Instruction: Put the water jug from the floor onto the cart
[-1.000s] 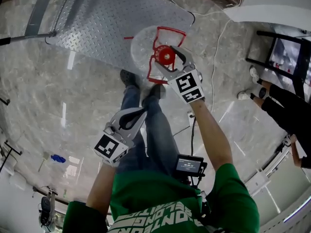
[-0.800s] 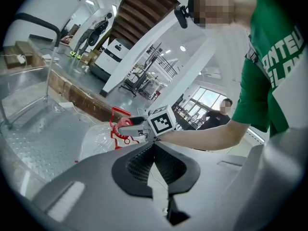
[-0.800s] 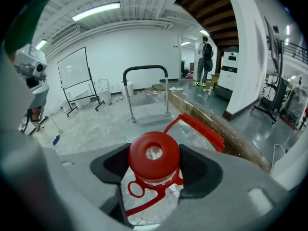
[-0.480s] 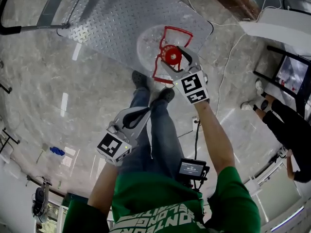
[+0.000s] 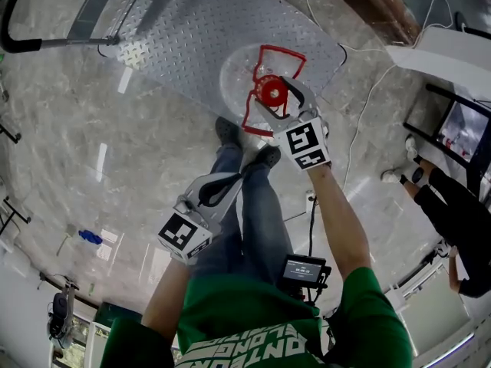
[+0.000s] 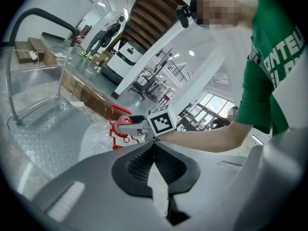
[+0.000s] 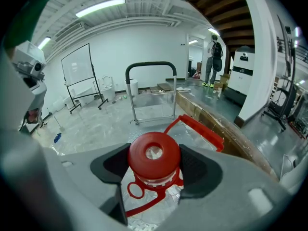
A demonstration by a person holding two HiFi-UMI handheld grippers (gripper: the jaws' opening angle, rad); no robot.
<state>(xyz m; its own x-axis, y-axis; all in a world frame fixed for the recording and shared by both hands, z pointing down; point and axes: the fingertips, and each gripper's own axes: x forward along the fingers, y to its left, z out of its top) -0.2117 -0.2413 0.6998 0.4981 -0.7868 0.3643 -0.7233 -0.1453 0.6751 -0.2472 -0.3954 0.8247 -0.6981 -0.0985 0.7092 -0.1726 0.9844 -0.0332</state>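
Observation:
The water jug (image 5: 236, 73) is clear plastic with a red cap (image 5: 272, 92) and a red carry handle (image 5: 281, 52). It stands upright over the near edge of the cart's diamond-plate deck (image 5: 192, 25); whether it rests there I cannot tell. My right gripper (image 5: 270, 98) is shut on the jug's neck, its pads either side of the red cap (image 7: 154, 157). The left gripper (image 5: 227, 181) hangs lower by the person's legs, shut and empty, its jaws pressed together (image 6: 155, 167) and aimed toward the jug (image 6: 96, 138).
The cart's black push handle (image 7: 150, 65) rises at the deck's far end. Cables (image 5: 359, 90) trail over the marble floor to the right. Another person (image 5: 453, 198) stands at the right by a white counter (image 5: 453, 48). A blue object (image 5: 90, 238) lies at left.
The jug and my right gripper sit slightly further over the cart deck than a second ago. The person's feet have stepped closer to the cart. The left gripper stays shut and low.

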